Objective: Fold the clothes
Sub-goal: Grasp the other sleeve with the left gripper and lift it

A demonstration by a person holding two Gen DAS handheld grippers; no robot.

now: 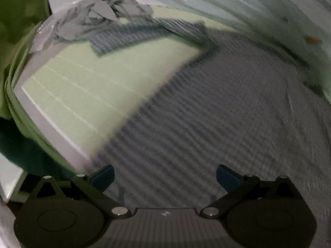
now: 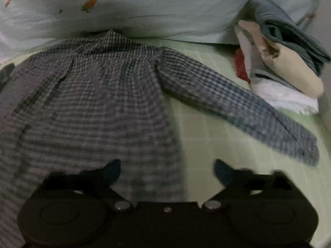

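Clearly the checked shirt (image 2: 93, 103) is a light, limp garment: it lies spread flat, back up, on the green gridded sheet (image 2: 198, 136) of the bed, with its collar at the far side against a pale quilt (image 2: 165, 10). It should drape and slide easily, so any fold will need two holds at once, or the cloth will sag and bunch.

At the left, a crumpled grey heap (image 1: 99, 18) sits at the far corner, and the left sleeve (image 1: 144, 35) lies across the sheet towards it. The left tool (image 1: 165, 175) hangs over the shirt body with its fingers apart and nothing between them.

Further right, the right tool (image 2: 167, 171) is spread wide and empty over the shirt's right hem edge. The right sleeve (image 2: 238, 107) stretches out to the near right, its cuff a good place to pinch. Beyond it at the far right stands a pile of folded clothes (image 2: 285, 62), just beside the sleeve.
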